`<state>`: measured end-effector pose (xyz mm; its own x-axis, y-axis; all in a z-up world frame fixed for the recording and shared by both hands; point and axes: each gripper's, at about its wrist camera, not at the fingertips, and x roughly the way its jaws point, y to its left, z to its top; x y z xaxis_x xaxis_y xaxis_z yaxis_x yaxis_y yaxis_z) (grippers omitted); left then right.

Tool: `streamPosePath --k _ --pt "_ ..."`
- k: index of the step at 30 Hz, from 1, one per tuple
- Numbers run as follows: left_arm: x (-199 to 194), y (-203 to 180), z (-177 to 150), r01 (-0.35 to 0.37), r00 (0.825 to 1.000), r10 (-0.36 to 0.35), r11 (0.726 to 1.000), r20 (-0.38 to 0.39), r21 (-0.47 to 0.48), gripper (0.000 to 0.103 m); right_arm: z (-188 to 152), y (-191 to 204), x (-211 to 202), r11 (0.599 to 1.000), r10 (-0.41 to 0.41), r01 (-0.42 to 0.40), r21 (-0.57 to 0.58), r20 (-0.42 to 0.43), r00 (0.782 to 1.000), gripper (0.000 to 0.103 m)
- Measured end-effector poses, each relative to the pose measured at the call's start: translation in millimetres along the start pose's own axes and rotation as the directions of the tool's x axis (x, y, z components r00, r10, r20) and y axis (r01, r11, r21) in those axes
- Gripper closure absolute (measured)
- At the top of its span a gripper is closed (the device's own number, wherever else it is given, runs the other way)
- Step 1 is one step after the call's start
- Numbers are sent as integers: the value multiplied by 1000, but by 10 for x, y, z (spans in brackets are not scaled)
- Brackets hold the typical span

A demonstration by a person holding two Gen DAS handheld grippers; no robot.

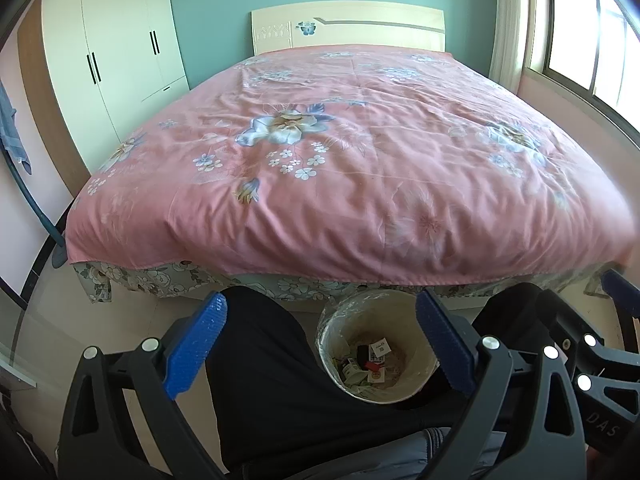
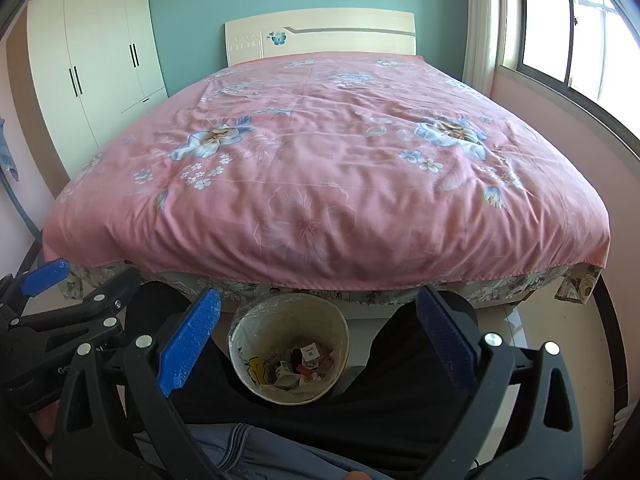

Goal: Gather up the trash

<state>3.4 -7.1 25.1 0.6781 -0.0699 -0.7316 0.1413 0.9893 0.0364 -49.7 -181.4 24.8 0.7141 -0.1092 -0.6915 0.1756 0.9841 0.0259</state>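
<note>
The bed [image 1: 400, 240] is covered by a pink quilt [image 1: 360, 184] printed with blue-and-white flowers; beneath it a grey floral valance [image 1: 160, 280] is seen. The wardrobe [image 1: 116, 64] is cream with black handles, the wall [image 1: 212, 20] teal. The headboard [image 1: 348, 28] is marked with a blue butterfly. The bin [image 2: 288, 344] is beige. Blue pads are carried on black jaws.

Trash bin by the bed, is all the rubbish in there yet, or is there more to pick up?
Looks mostly done: the trash bin already holds wrappers and small boxes, and the pink bedspread shows no litter. Nothing is in hand: the left gripper and right gripper are both open and empty. No trash is left in view.
</note>
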Motion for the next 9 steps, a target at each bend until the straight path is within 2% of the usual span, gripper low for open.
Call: streamPosePath --k 9 --pt "19 21 2 8 1000 -8 1000 -9 -4 6 4 -15 4 1000 2 -2 1 0 1000 7"
